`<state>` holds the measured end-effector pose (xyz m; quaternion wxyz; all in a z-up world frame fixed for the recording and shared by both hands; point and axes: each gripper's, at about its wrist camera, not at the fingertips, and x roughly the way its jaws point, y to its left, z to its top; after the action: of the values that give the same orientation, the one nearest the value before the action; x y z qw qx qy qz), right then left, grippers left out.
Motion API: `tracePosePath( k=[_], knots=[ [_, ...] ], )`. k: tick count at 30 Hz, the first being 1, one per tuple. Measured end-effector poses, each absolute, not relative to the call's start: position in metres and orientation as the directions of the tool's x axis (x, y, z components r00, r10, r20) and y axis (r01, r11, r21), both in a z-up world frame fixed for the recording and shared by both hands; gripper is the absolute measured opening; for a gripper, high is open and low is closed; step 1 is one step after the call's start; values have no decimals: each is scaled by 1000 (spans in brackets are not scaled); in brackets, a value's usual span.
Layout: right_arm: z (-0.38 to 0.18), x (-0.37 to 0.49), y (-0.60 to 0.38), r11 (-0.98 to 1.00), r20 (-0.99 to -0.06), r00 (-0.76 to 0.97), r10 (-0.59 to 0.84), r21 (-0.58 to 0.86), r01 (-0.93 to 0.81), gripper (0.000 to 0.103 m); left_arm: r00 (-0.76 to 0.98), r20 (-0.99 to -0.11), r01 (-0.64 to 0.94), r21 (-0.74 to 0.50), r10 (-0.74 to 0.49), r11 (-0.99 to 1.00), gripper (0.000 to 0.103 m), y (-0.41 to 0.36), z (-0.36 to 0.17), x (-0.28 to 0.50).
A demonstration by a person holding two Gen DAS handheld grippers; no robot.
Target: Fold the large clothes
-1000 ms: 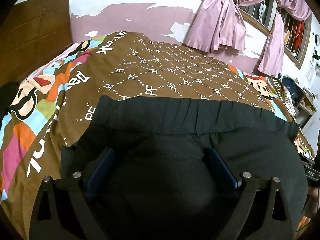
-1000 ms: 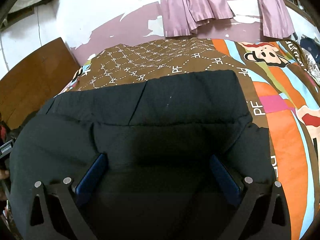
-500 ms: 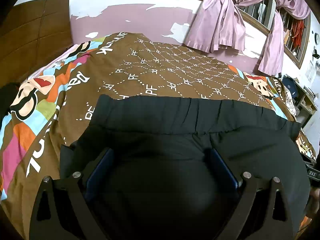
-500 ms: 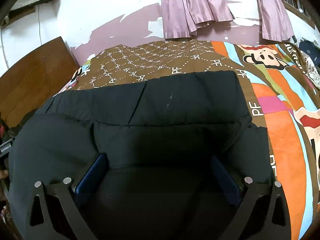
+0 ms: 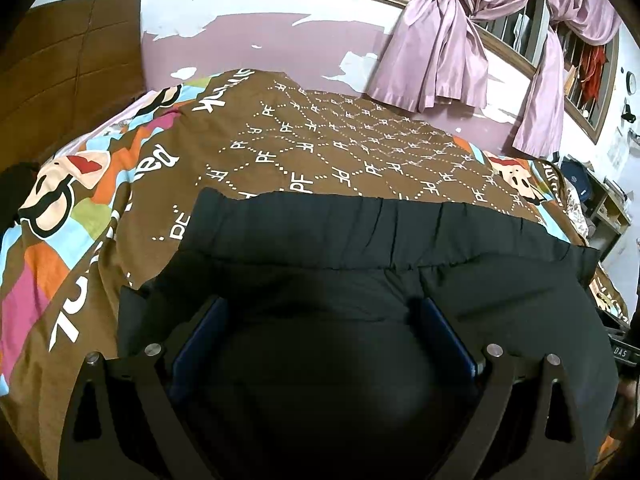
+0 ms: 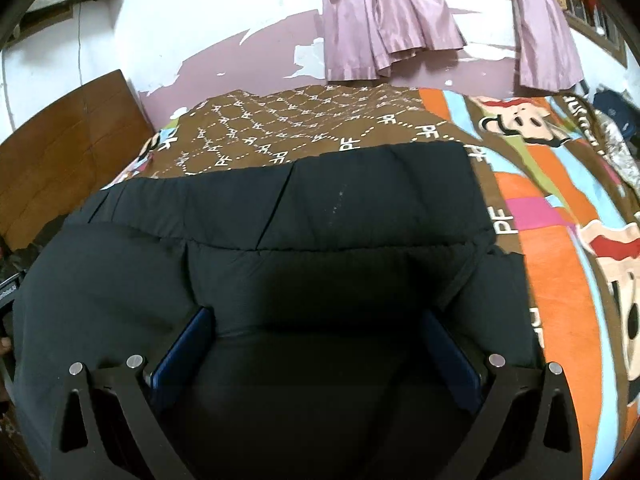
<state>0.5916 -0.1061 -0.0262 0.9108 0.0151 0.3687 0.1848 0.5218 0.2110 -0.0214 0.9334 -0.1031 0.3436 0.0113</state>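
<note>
A large black garment (image 5: 360,236) lies spread on the bed, its gathered elastic band along the far edge. The same black garment (image 6: 360,204) fills the lower half of the right wrist view, with a seam down its middle. My left gripper (image 5: 320,312) is open, its blue pads (image 5: 200,332) wide apart, with dark cloth bulging up between them. My right gripper (image 6: 318,318) is open in the same way over the garment's right part, its blue pads (image 6: 184,348) resting against the cloth. The near end of the garment is hidden under both grippers.
The bed carries a brown patterned cover (image 5: 320,140) with bright cartoon panels (image 6: 560,208) at its sides. A wooden headboard (image 5: 68,60) stands at the left. Pink curtains (image 5: 440,40) hang on the far wall, and a cluttered shelf (image 5: 604,208) is past the bed's right edge.
Almost nothing has changed. Both grippers stay wide apart over the black garment; the right wrist view has shifted very slightly.
</note>
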Motion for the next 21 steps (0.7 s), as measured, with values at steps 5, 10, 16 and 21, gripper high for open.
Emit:
tracePosePath(
  k=[5,10,16,21],
  knots=[
    [-11,575,-101,960,-646,725,238,42,-278,103,773,-633,-98,-181,-39,979,94,213,-14,517],
    [1,561,-98,957,-617,762,197,-48,-286,103,809,-587,-106,-219,-44,970,94,226,5,499],
    [14,542,-91,946,-565,808,166,-140,-292,103,820,-571,-132,-259,-42,957,94,250,20,470],
    [22,531,-89,938,-539,822,185,-153,-312,103,823,-567,-163,-212,15,964,94,267,23,448]
  ],
)
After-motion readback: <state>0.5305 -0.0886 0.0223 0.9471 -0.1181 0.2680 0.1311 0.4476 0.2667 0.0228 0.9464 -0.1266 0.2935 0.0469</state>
